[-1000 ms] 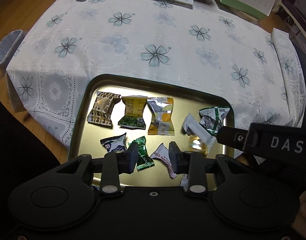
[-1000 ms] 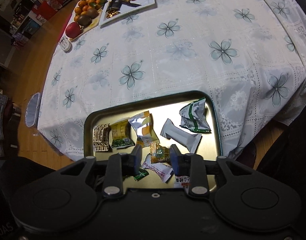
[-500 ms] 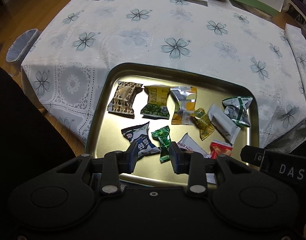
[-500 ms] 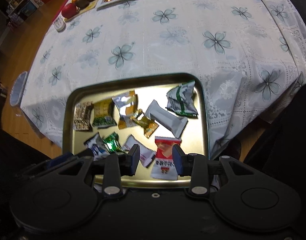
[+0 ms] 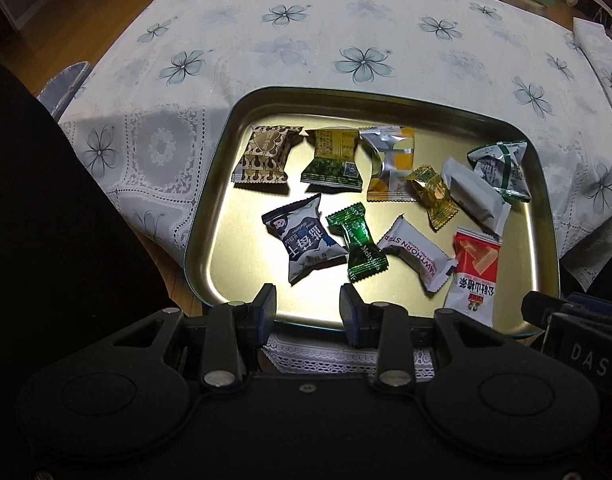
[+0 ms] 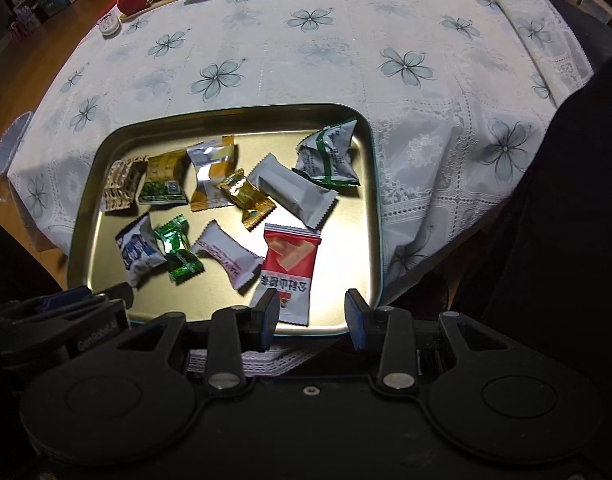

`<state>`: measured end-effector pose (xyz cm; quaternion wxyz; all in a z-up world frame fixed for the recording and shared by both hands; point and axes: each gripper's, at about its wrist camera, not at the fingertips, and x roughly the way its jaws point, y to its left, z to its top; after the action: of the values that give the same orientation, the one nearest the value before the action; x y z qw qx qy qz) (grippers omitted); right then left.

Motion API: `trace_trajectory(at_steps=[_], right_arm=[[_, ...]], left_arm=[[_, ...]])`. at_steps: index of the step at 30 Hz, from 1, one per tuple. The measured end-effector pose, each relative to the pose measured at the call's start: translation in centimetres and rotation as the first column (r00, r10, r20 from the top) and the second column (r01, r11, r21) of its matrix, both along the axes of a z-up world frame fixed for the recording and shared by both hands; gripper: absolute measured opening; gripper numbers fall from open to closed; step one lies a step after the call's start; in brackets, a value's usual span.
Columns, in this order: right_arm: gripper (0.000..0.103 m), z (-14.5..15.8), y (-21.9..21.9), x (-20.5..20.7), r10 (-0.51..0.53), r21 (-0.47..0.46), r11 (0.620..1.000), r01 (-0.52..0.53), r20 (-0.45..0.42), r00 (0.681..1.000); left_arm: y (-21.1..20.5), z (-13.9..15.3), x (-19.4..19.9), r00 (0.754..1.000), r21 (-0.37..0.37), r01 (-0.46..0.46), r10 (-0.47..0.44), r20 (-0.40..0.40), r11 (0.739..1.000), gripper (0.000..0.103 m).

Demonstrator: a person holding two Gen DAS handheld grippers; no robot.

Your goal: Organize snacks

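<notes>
Glossy golden metal tray [image 5: 210,216], shiny foil-like snack wrappers [image 5: 361,246], on seemingly plastic lace-patterned tablecloth [image 5: 306,52].

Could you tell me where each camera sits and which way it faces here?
Left wrist: on the left hand-held gripper, open, looking over the tray's near-left edge; the right unit shows at lower right.
Right wrist: on the right hand-held gripper, open, above the red packet; the left unit shows at lower left.
Shared: tray, snacks, floral tablecloth.

Wrapped snacks [image 5: 357,240] in gold tray [image 5: 210,184]
</notes>
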<state>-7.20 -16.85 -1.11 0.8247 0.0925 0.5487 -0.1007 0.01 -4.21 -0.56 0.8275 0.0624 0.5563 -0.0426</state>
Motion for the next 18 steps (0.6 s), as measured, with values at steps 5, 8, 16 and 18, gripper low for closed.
trace_trajectory(at_steps=[5,8,16,18], right_arm=[[0.038,-0.8,0.5,-0.9,0.011,-0.026,1.000,-0.010,0.030,0.999],[0.039,-1.1,0.9,-1.4,0.017,-0.026,1.000,-0.016,0.042,0.999],[0.039,-1.4,0.4,-2.0,-0.001,0.019,1.000,0.000,0.051,0.999],[0.039,-1.5,0.3,-2.1,-0.013,0.024,1.000,0.011,0.045,0.999]], left_arm=[[0.1,-0.5,-0.9,1.000,0.003,0.013,-0.013,0.018,1.000,0.045],[0.2,-1.3,-1.4,1.000,0.010,0.018,-0.018,0.013,1.000,0.045],[0.7,-1.3,-2.0,0.999,-0.006,0.007,-0.007,0.046,1.000,0.045],[0.7,-1.4,-2.1,0.999,0.002,0.007,-0.007,0.052,1.000,0.045]])
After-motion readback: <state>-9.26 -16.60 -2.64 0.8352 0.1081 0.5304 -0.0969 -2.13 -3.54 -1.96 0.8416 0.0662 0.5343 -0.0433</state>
